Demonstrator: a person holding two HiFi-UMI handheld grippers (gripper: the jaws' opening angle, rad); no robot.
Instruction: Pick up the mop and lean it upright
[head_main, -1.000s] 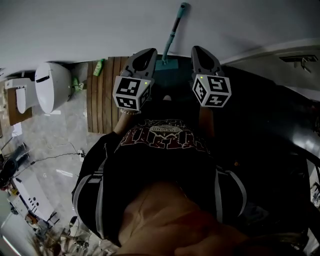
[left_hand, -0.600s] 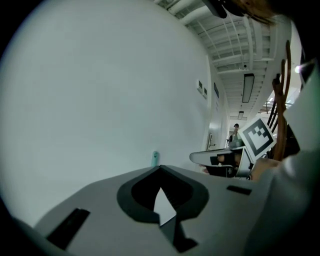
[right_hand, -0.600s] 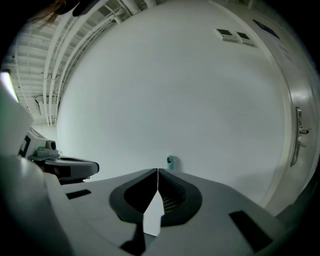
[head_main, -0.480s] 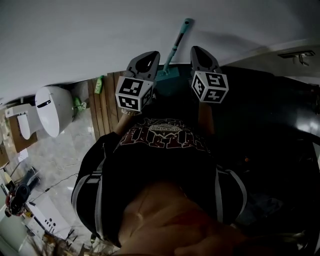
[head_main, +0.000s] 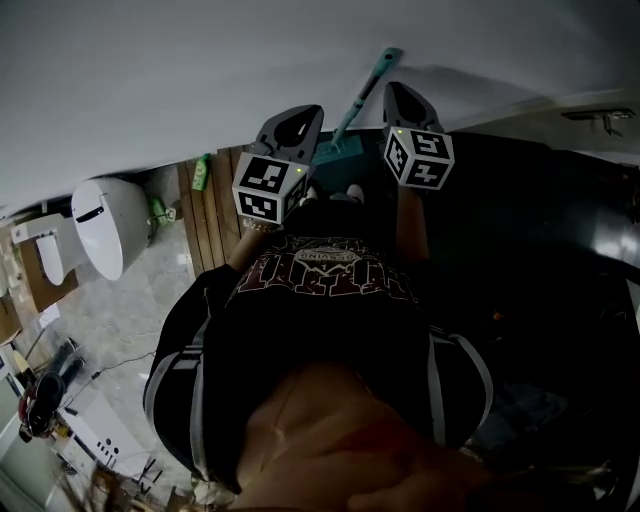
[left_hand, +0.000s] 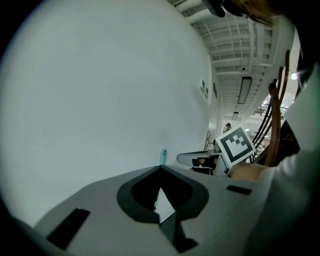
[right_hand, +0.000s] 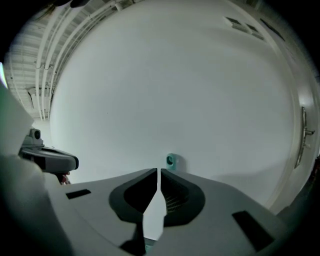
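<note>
Where the mop stands: leaning steeply against the white wall, with its teal handle tip resting on it (the head end is low and partly hidden).
Left gripper: clenched, tips meeting, nothing between them; just left of the mop's handle.
Right gripper: clenched too and empty; just right of the handle, nearer its top.
Arms: both forearms stretched forward side by side, jaws aimed past the mop at the wall.
</note>
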